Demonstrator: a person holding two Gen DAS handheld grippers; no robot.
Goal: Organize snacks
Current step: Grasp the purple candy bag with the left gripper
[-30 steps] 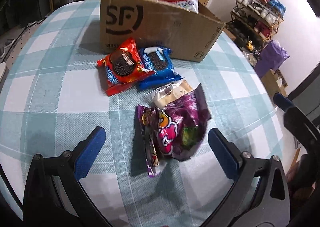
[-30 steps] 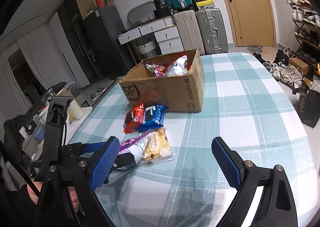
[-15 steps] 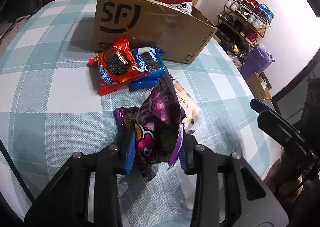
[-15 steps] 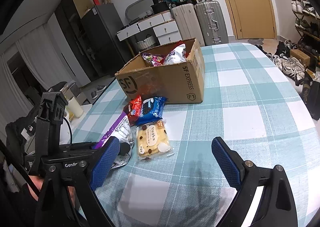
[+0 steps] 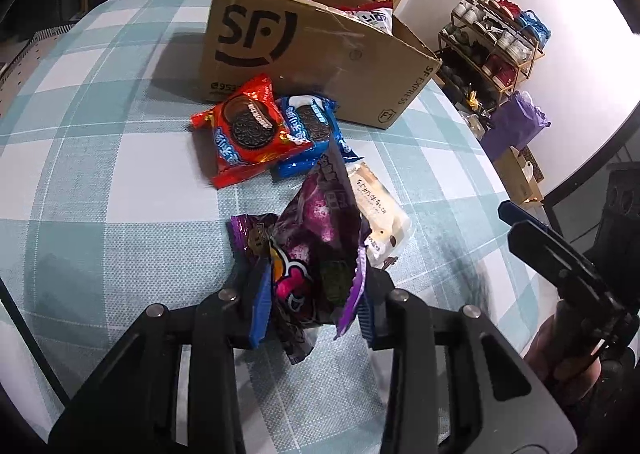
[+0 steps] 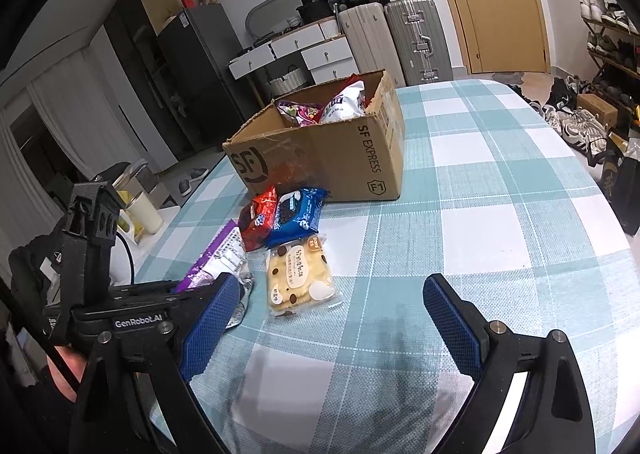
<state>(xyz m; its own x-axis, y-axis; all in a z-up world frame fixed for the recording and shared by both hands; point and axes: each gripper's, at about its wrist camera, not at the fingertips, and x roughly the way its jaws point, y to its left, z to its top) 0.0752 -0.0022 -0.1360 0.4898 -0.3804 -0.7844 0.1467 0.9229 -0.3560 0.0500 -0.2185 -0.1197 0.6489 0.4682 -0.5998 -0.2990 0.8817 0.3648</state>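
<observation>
My left gripper (image 5: 312, 302) is shut on a purple candy bag (image 5: 316, 246), crumpled between its blue pads and tilted up off the checked tablecloth. Beyond it lie a cream biscuit pack (image 5: 380, 214), a blue Oreo pack (image 5: 316, 134) and a red Oreo pack (image 5: 248, 130) in front of the SF cardboard box (image 5: 304, 58), which holds several snack bags. In the right wrist view my right gripper (image 6: 332, 318) stands open over bare cloth, nothing between its fingers. The purple bag (image 6: 218, 262) and cream pack (image 6: 298, 274) lie just ahead-left of it, and the box (image 6: 332, 158) stands beyond them.
The table (image 6: 500, 194) has a teal and white checked cloth with free room to the right of the box. Suitcases (image 6: 416, 38), drawers and a door stand behind. A shoe rack (image 5: 500, 42) is off the table's far side, and a cup (image 6: 144, 210) sits left.
My left gripper went from wide open around the purple bag to shut on it, and the bag has lifted and crumpled. The right gripper stayed open and almost still.
</observation>
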